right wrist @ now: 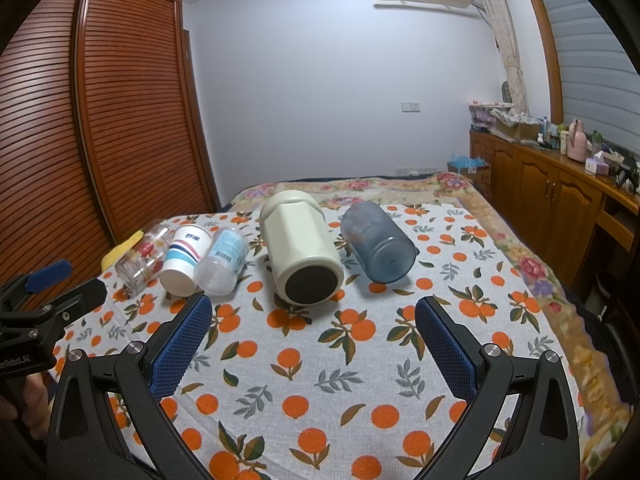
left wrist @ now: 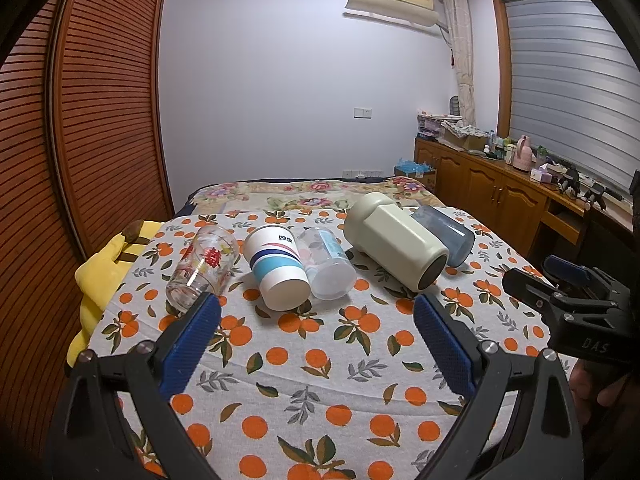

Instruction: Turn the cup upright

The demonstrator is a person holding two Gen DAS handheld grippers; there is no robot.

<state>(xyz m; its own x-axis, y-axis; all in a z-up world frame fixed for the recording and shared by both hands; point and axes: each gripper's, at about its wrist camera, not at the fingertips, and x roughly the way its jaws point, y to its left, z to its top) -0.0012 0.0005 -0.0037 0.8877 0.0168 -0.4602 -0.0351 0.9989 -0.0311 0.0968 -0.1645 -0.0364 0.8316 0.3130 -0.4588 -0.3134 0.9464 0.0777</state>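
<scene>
Several cups lie on their sides in a row on the orange-print cloth: a flowered glass, a striped paper cup, a clear plastic cup, a big cream cup and a blue-grey tumbler. My left gripper is open and empty, just in front of the paper cup. In the right wrist view my right gripper is open and empty, just in front of the cream cup, with the blue tumbler to its right.
A yellow cushion lies at the cloth's left edge. A slatted wooden wardrobe stands on the left. A wooden sideboard with clutter runs along the right wall. The other gripper's body shows at the right.
</scene>
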